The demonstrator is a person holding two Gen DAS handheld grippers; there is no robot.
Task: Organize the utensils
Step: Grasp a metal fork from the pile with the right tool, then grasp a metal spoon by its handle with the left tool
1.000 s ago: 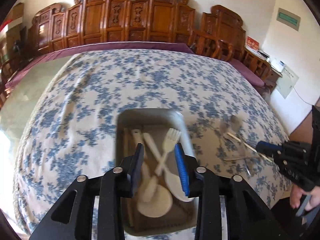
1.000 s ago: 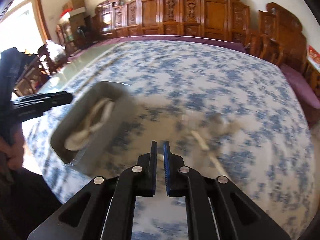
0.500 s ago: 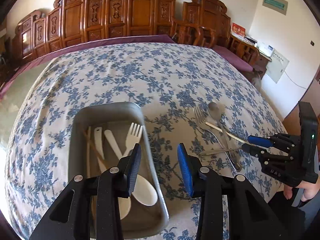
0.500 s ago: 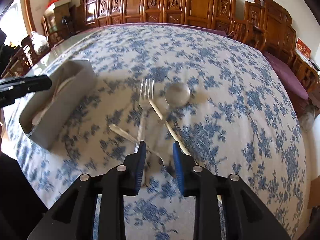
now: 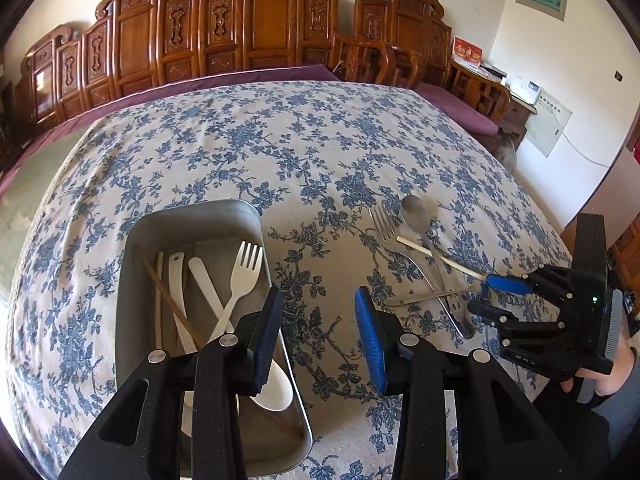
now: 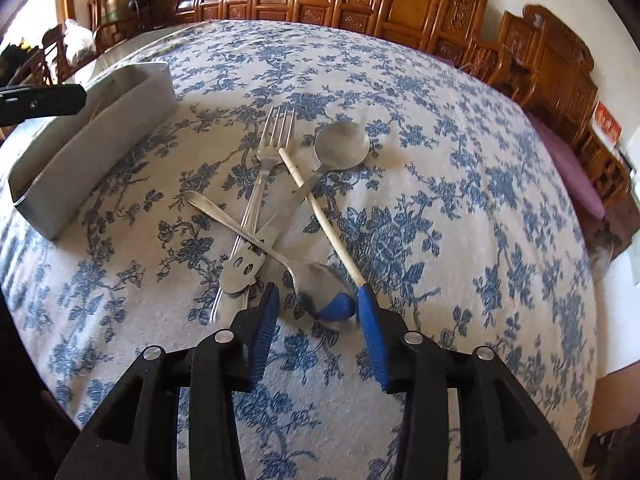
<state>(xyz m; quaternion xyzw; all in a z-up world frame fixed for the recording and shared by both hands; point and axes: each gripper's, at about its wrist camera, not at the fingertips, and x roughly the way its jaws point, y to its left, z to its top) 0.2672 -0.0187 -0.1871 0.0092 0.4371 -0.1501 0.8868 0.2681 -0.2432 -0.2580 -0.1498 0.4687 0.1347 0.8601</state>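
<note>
Right gripper [image 6: 316, 304] went from clenched a second ago to jaws spread wide, and dropped low over the metal pile at frame centre: fork [image 6: 276, 136], spoon [image 6: 342, 146], white chopstick [image 6: 320, 208], second spoon [image 6: 320, 286] bowl sitting between the pads, apparently not yet touched. Left gripper [image 5: 318, 316] swung off the tray [image 5: 192, 216], lower left in its view, now released and empty beside it. White utensils [image 5: 244, 276] already binned; metal ones were next
</note>
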